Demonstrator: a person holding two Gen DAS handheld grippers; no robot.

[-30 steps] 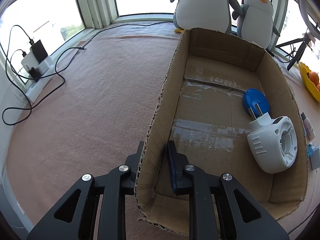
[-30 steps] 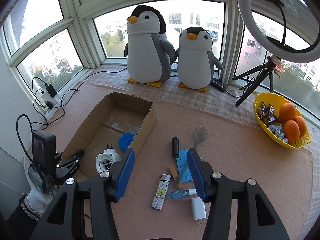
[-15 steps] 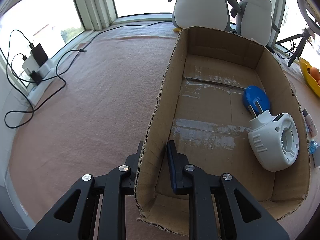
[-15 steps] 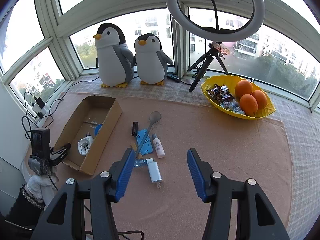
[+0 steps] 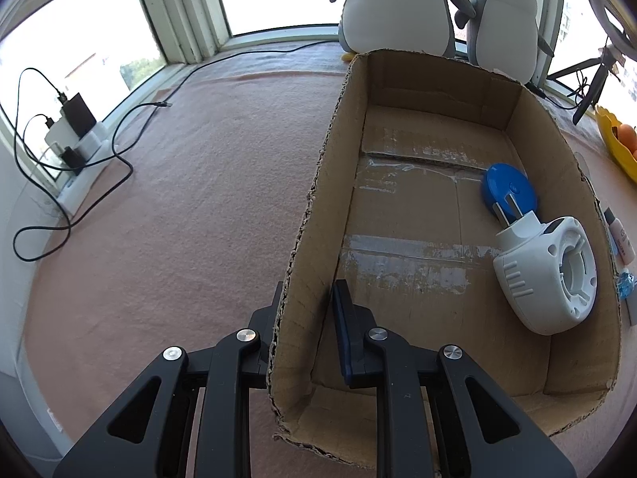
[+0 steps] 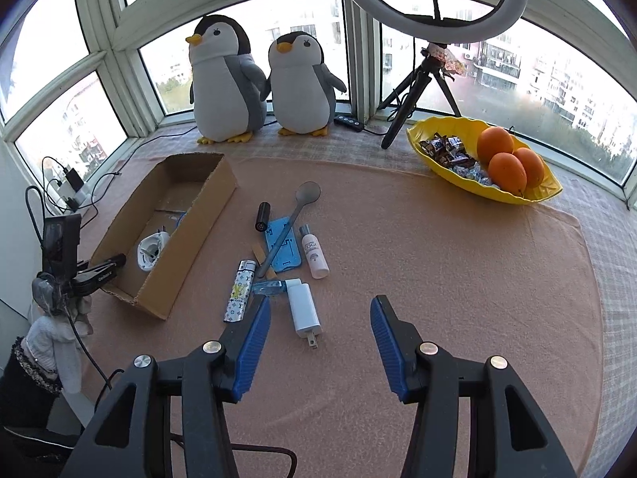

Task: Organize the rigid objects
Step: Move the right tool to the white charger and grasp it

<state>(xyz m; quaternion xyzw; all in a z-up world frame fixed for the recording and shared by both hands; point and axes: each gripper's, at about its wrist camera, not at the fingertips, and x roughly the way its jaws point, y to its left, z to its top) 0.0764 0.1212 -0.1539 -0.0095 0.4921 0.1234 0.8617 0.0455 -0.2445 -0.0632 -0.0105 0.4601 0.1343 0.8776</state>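
- The left gripper (image 5: 304,306) pinches the left wall of the cardboard box (image 5: 318,215) near its near corner, one finger outside and one inside.
- The right gripper (image 6: 320,342) hangs spread and empty above the near part of the pink cloth (image 6: 458,263), short of the loose items.
- Risk: the wall's edge is ragged and soft, so a pull on it could likely bend or tear the card rather than shift the box, and the white device (image 5: 549,275) and blue disc (image 5: 507,191) inside could slide.
- Risk: the loose pieces lie packed together mid-cloth beside the box's right wall. Closing on the white charger (image 6: 304,310) could nudge the clear blue piece (image 6: 270,287) touching it, or the patterned lighter (image 6: 239,296) just beside.
- The long spoon (image 6: 292,221) rests across the blue holder (image 6: 283,247), so lifting either would probably disturb the other.
- The white bottle (image 6: 314,253) and black cylinder (image 6: 262,217) look smooth and round, and may roll.
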